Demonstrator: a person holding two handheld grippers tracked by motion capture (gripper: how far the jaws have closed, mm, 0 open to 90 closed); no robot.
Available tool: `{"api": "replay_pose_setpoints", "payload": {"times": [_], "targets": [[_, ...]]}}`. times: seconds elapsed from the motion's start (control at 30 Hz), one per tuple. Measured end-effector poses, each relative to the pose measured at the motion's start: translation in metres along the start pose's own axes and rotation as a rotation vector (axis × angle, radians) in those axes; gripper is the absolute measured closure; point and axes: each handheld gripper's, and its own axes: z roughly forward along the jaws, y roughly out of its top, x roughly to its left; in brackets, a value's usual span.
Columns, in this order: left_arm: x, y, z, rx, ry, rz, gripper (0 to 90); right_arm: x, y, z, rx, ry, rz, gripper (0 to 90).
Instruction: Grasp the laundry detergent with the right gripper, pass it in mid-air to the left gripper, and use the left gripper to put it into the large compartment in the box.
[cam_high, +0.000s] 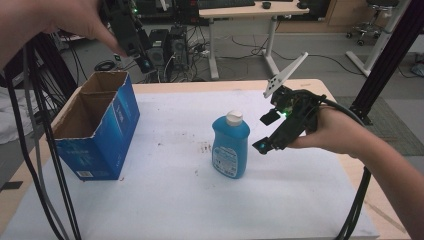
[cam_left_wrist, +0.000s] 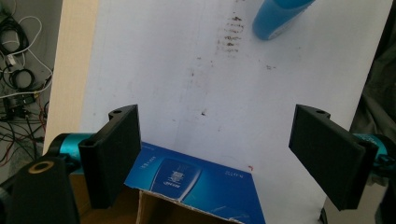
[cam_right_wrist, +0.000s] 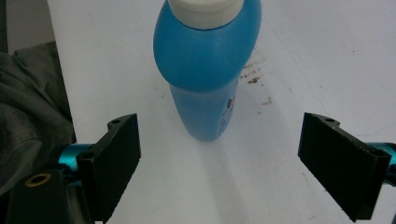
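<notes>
The right gripper (cam_high: 266, 131), jaws spread, faces the upright blue plastic bottle (cam_high: 230, 145) just ahead, while the left gripper (cam_left_wrist: 217, 154), jaws likewise spread, hangs above the open blue cardboard box (cam_high: 97, 131).

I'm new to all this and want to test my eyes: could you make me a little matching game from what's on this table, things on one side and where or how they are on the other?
Things:
1. blue bottle
2. cardboard box
3. right gripper
4. left gripper

Descriptions:
A. held high above the box, open
B. upright near the table's middle, white cap on
C. beside the bottle, open, aimed at it
D. on the table's left, top open

Pairs: 1-B, 2-D, 3-C, 4-A
</notes>
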Motion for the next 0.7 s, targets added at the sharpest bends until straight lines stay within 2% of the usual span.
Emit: {"api": "replay_pose_setpoints", "payload": {"times": [0.27,0.7], "targets": [[0.001,-0.002,-0.001,-0.001,0.003,-0.001,17.0,0.008,-0.002,0.018,-0.036,-0.022,0.017,12.7],[0.001,-0.002,0.000,-0.006,0.003,-0.010,17.0,0.015,0.001,0.041,-0.031,-0.044,0.018,12.7]]}}
